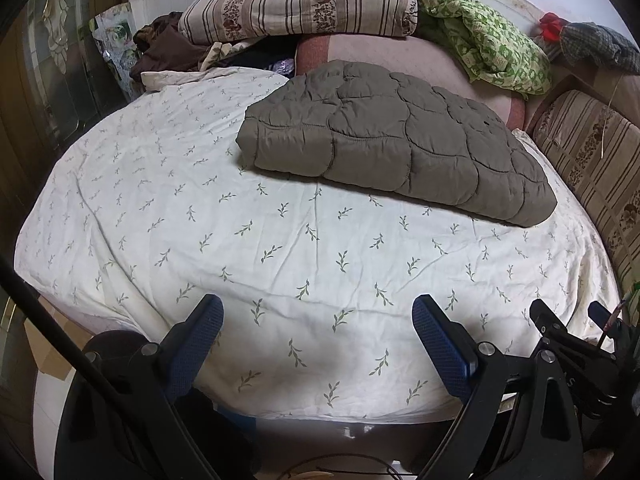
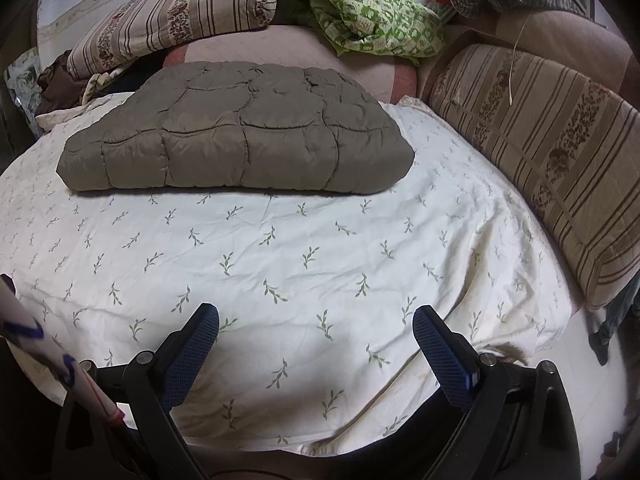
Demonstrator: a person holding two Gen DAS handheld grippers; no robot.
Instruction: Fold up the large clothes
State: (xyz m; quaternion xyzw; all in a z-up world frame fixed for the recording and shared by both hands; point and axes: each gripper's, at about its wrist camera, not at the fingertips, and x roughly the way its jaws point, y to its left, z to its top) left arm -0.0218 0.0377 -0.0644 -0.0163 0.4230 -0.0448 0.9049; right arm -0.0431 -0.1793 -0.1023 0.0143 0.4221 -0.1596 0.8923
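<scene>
A grey-brown quilted padded garment (image 1: 396,140) (image 2: 236,142) lies folded into a flat bundle on the far half of the bed. The bed carries a cream sheet with green sprigs (image 1: 240,240) (image 2: 300,248). My left gripper (image 1: 318,312) hangs open over the near edge of the sheet, nothing between its blue pads. Its neighbour, my right gripper (image 2: 316,322), is also open and empty, well short of the garment. The right gripper's black frame (image 1: 568,344) shows at the lower right of the left wrist view.
Striped floral bedding rolls sit at the head (image 1: 296,4) (image 2: 172,24) and along the right side (image 1: 600,184) (image 2: 552,152). A green-patterned cloth (image 1: 488,36) (image 2: 368,16), a pink mattress pad (image 1: 400,60) and dark clothes (image 1: 168,52) lie behind the garment. Floor (image 1: 44,400) lies below the bed's left corner.
</scene>
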